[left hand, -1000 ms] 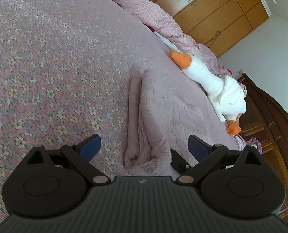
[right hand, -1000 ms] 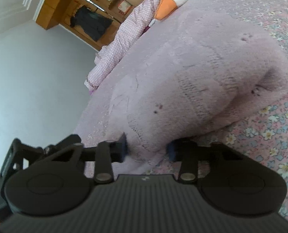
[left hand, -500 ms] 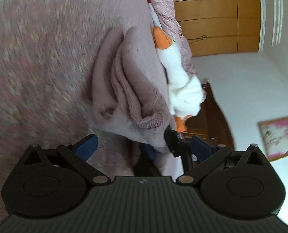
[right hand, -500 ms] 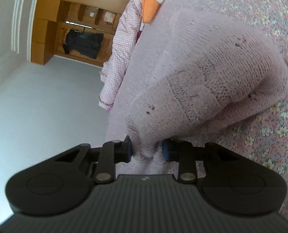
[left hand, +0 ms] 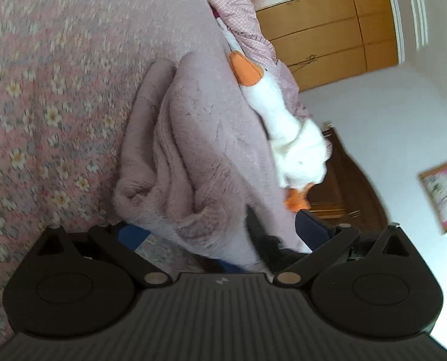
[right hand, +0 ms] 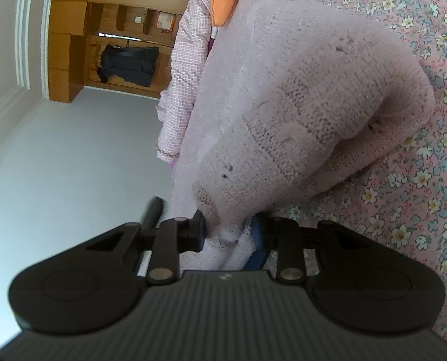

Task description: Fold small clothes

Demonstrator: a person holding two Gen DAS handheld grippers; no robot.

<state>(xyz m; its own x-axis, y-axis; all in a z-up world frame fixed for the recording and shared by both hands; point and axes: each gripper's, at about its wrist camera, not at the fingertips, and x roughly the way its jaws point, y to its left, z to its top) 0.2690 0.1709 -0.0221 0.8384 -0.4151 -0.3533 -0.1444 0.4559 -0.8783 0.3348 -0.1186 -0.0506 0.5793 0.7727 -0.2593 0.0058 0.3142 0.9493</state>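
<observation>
A fuzzy mauve knit sweater [left hand: 211,138] lies partly folded on the floral bedspread [left hand: 42,90], its sleeve rolled along the left side. My left gripper [left hand: 220,228] is open, and the bunched near edge of the sweater hangs between its wide-spread blue pads [left hand: 133,234]. In the right wrist view, my right gripper [right hand: 228,234] is shut on the sweater's [right hand: 313,96] near edge, which it holds lifted off the bedspread [right hand: 419,210]. A dark part of the right gripper shows between the left gripper's fingers.
A white plush goose [left hand: 286,132] with an orange beak [right hand: 223,6] lies just beyond the sweater. A pink checked quilt [right hand: 184,69] is heaped behind it. Wooden wardrobes [left hand: 322,30] and a dark headboard [left hand: 349,186] stand past the bed.
My right gripper closed on the sweater's near edge and raised it. The left gripper tilted and moved in, so the bunched edge now sits between its open fingers.
</observation>
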